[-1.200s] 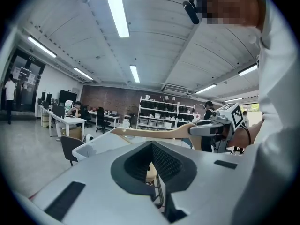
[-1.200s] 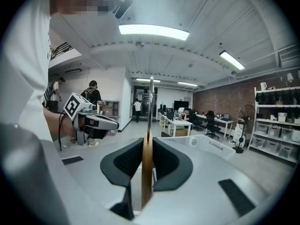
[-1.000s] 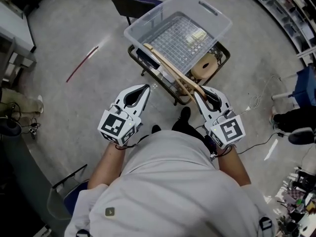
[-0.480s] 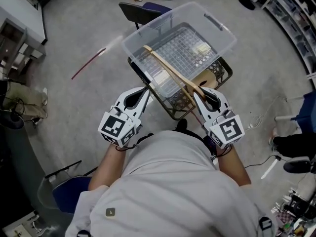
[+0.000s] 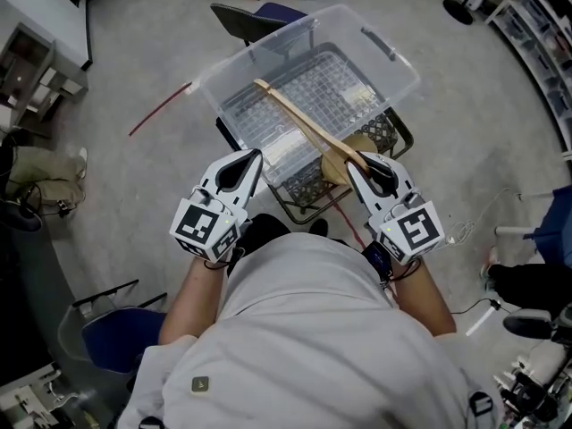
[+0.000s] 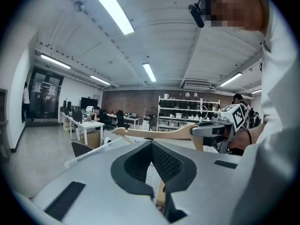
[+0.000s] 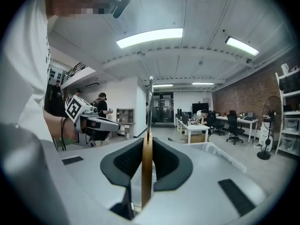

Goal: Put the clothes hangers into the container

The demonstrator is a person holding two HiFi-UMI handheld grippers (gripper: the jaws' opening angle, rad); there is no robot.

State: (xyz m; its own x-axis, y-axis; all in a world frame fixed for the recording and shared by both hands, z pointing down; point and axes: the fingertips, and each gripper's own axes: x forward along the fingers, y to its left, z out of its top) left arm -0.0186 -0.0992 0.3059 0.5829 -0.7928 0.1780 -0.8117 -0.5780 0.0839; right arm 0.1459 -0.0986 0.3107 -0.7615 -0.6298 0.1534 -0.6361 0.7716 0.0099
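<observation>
I count two tongs. My right gripper (image 7: 148, 142) is clamped on the one light brown wooden clothes hanger (image 5: 299, 119), which stands edge-on between the dark pads with its thin metal hook (image 7: 150, 102) rising straight up above them. My left gripper (image 6: 151, 143) has its jaws pressed together at the tips with nothing between them. It sits beside the right one and apart from the hanger. From the left gripper view I see the hanger side-on as a long, gently curved bar running out level from the right tongs. From the head view it reaches forward and to the left, crossing the near rim of the single clear plastic rectangular container (image 5: 255, 50). Its far end hangs over the container's open inside, above the grid-patterned bottom. I cannot tell whether any part of the hanger touches the rim. The container rests on top of one black wire cart (image 5: 386, 132), whose edge shows just past the right gripper. Behind the container stands one dark chair (image 5: 250, 16). To its left, one thin red rod (image 5: 159, 111) lies on the grey concrete floor (image 5: 134, 177), well apart from both tongs. The wearer's pale shirt fills the bottom of the head view.
</observation>
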